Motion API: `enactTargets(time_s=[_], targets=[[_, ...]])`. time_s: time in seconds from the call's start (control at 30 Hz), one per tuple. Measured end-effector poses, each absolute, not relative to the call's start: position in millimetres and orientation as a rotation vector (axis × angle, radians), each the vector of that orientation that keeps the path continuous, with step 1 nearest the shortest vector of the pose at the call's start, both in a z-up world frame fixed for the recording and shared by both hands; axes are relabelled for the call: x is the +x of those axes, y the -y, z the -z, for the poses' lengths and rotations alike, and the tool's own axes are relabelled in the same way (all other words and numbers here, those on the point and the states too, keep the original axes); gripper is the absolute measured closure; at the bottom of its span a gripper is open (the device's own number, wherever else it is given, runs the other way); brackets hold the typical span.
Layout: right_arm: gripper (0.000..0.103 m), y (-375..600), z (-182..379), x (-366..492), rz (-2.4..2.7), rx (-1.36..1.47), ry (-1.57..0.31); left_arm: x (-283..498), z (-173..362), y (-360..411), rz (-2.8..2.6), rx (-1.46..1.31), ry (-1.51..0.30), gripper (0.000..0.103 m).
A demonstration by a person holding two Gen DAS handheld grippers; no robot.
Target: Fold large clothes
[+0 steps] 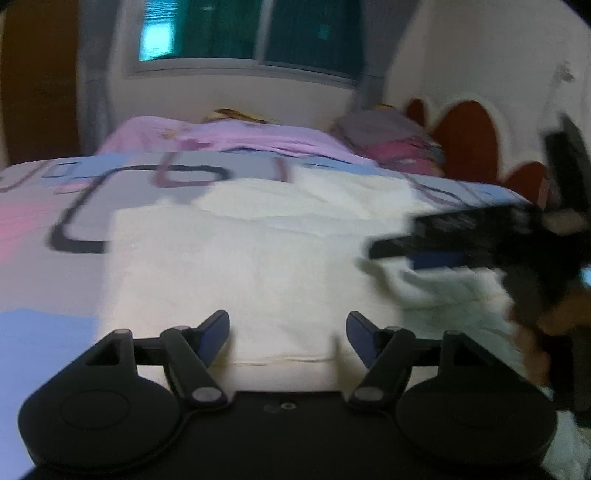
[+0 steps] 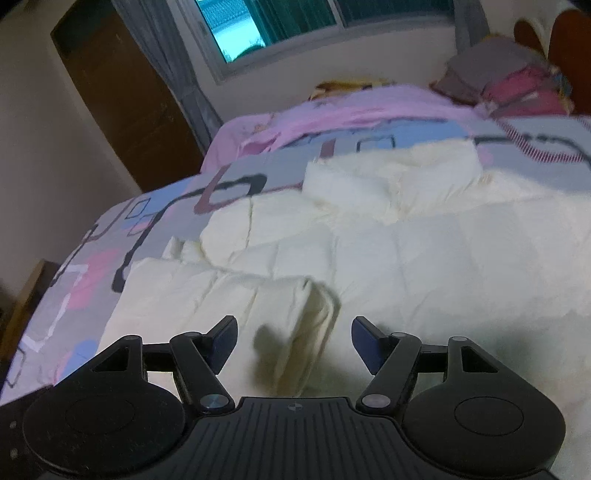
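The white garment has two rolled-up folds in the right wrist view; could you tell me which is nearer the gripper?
The rolled fold just ahead of the right gripper; the other bundle lies at the garment's far end.

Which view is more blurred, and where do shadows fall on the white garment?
Left wrist view: heavier motion blur, the right gripper smeared. Right wrist view: sharper, a dark shadow on the white garment ahead of the open jaws; the window glows bright.

Bare bedspread [image 2: 110,236] lies left of the white garment [image 2: 424,258]; pillows [image 2: 517,85] crowd its far-right end.
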State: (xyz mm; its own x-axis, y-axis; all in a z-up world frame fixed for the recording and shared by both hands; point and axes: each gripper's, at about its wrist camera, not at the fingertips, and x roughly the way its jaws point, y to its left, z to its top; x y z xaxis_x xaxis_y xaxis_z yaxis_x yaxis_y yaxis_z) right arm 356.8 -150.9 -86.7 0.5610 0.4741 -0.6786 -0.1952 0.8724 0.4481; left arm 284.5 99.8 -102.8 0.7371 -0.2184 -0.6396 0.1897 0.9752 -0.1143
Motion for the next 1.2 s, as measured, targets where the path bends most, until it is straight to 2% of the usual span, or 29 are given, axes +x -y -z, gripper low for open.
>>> enactTargets(time_s=[0.03,0.1,0.23,0.27,0.3,0.33,0.43,0.47,0.5,0.67,0.9,1.03,1.1,1.2], targets=[[0.034,147.8,90.8,358.0,-0.411,0.340,-0.919,285.4,104.6,-108.2,0.185,-0.043,-0.710,0.034],[0.018,140.8,98.8,358.0,-0.399,0.333,-0.945,286.9,110.0,-123.3,0.122,-0.039,-0.722,0.034],[0.018,129.0,108.9,356.5,-0.416,0.341,-0.970,286.3,118.7,-147.2,0.021,-0.029,-0.740,0.034],[0.024,126.5,108.9,355.2,-0.415,0.325,-0.963,285.6,120.5,-151.0,0.007,-0.032,-0.744,0.034],[0.049,123.4,108.5,354.7,-0.422,0.310,-0.960,285.2,121.5,-153.8,-0.005,-0.033,-0.748,0.034],[0.059,121.1,108.4,355.0,-0.427,0.302,-0.962,284.5,122.6,-155.5,-0.013,-0.034,-0.752,0.034],[0.078,121.0,103.7,355.4,-0.440,0.283,-0.937,282.8,127.1,-156.9,-0.030,-0.024,-0.757,0.034],[0.088,122.6,99.8,355.3,-0.444,0.270,-0.920,284.9,128.9,-155.9,-0.033,-0.020,-0.761,0.034],[0.091,125.7,94.3,355.1,-0.438,0.259,-0.892,286.2,130.5,-154.3,-0.034,-0.020,-0.766,0.034],[0.092,159.9,65.2,364.6,-0.347,0.174,-0.755,296.2,135.9,-144.3,-0.030,-0.015,-0.768,0.033],[0.092,220.4,61.0,372.5,-0.231,0.118,-0.738,315.6,139.5,-111.5,0.010,0.037,-0.727,0.034],[0.092,252.4,67.7,372.1,-0.173,0.126,-0.760,326.9,140.8,-97.5,0.025,0.065,-0.699,0.044],[0.092,265.7,70.8,372.4,-0.142,0.122,-0.764,331.6,141.4,-93.8,0.030,0.073,-0.689,0.046],[0.092,280.8,78.1,375.5,-0.091,0.100,-0.773,340.3,146.9,-89.6,0.022,0.116,-0.707,0.061]])
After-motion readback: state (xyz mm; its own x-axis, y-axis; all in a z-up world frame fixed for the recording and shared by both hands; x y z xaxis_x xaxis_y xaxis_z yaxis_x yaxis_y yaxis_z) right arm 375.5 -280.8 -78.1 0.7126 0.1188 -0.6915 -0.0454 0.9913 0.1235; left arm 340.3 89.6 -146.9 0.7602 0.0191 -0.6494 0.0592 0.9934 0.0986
